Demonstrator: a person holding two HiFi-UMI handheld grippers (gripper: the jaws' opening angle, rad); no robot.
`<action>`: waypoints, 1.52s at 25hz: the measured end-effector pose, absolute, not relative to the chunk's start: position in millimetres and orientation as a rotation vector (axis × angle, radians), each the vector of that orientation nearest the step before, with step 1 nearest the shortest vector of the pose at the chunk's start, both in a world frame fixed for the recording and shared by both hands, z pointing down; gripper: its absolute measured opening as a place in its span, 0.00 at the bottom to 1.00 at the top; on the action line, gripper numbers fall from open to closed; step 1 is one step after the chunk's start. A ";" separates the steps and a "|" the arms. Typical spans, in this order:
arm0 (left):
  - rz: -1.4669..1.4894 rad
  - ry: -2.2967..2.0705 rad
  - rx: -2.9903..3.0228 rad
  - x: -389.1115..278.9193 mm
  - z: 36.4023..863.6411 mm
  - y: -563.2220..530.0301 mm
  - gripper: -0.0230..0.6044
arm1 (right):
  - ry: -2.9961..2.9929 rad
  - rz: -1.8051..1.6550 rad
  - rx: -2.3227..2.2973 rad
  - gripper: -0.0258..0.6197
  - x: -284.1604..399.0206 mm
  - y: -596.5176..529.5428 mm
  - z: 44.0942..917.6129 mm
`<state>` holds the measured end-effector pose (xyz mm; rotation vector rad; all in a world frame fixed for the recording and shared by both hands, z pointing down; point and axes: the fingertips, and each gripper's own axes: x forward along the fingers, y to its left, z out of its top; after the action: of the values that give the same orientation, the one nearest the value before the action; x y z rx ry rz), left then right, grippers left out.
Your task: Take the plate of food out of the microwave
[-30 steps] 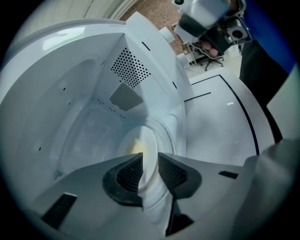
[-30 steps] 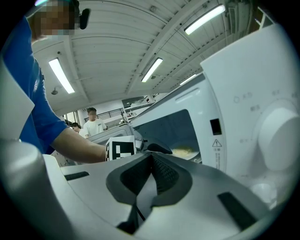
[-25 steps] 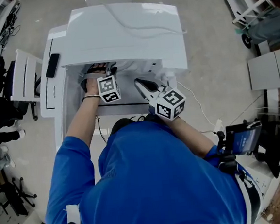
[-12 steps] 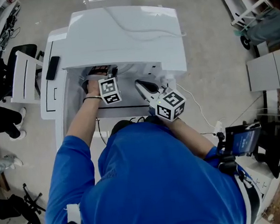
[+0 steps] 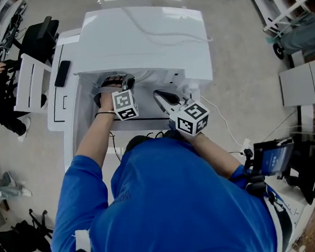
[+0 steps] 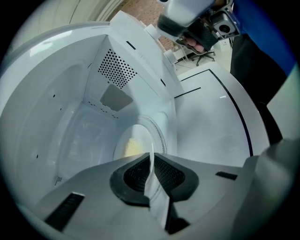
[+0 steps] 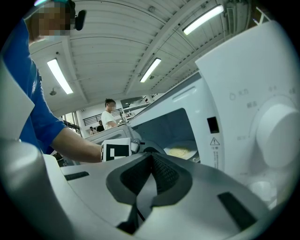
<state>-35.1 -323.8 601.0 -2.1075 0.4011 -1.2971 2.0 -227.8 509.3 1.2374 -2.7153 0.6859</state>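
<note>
Left gripper (image 6: 151, 160): inside the microwave (image 5: 144, 39) cavity; jaws have just been closing, now clamped on the plate (image 6: 140, 136) rim.
Plate: inside the cavity, yellow food (image 6: 132, 148) on it.
Right gripper (image 7: 151, 158): outside the opening; jaws pressed together, nothing between.

Head view: pale concrete floor (image 5: 238, 50) around a white table (image 5: 71, 149). A white cable (image 5: 223, 123) trails over the floor to the right, toward a blue-screened device (image 5: 272, 157) on a black stand. A grey cabinet (image 5: 304, 82) stands at the right edge, with white shelving (image 5: 278, 2) above it. A black office chair (image 5: 40, 37) is at upper left and a black chair base (image 5: 19, 239) at lower left. Right gripper view: ribbed ceiling with strip lights (image 7: 204, 18) and a distant bystander in a white shirt (image 7: 110, 118).
</note>
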 end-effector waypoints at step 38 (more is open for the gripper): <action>-1.182 0.660 -2.333 -60.2 584.1 -291.3 0.12 | -2.716 1.143 1.179 0.04 -18.7 -236.7 547.5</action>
<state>-60.2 -291.3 584.1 -2.3327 0.6602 -1.1820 -18.7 -236.7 547.5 1.1795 -2.7160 1.1432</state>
